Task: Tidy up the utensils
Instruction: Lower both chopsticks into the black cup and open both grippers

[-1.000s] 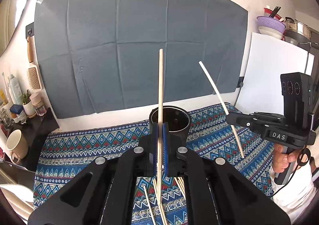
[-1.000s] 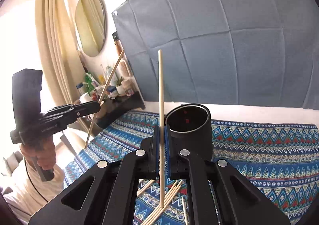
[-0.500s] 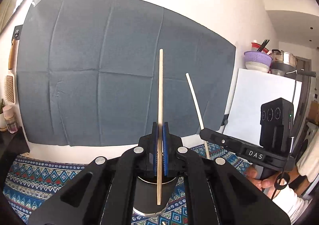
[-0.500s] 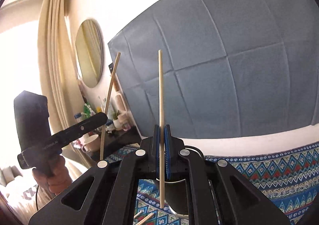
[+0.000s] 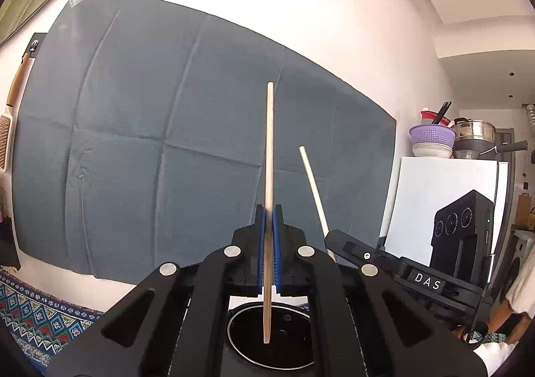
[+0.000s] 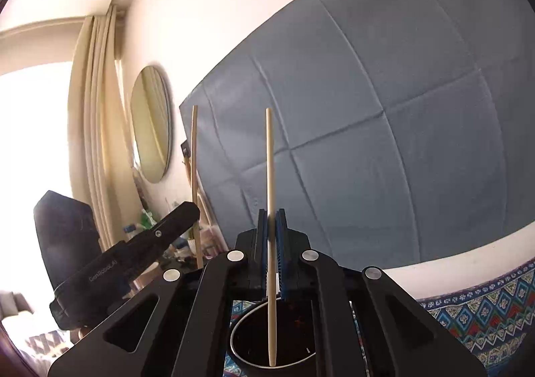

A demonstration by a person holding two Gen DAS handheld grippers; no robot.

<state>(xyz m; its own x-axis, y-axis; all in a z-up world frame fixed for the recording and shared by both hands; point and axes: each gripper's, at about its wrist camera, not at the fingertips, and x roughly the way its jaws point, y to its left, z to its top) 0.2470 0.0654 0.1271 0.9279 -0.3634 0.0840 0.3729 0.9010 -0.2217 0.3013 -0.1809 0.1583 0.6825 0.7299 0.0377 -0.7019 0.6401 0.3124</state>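
Note:
My left gripper [image 5: 268,219] is shut on a wooden chopstick [image 5: 269,143] held upright, its lower tip over the mouth of the black cylindrical holder [image 5: 267,343]. My right gripper [image 6: 272,223] is shut on a second wooden chopstick [image 6: 270,169], also upright, its lower tip inside the rim of the same holder [image 6: 254,348]. The right gripper [image 5: 329,240] with its chopstick [image 5: 312,186] shows at the right in the left wrist view. The left gripper [image 6: 192,209] with its chopstick [image 6: 194,159] shows at the left in the right wrist view.
A patterned blue cloth [image 6: 474,310] covers the table under the holder. A grey sheet [image 5: 150,143] hangs on the wall behind. A white fridge [image 5: 444,196] with bowls and pots stands right. A mirror [image 6: 152,124] and curtain are at the left.
Both grippers have moved in over the holder and come closer together, with their chopsticks still held. The loose chopsticks on the cloth have dropped out of view.

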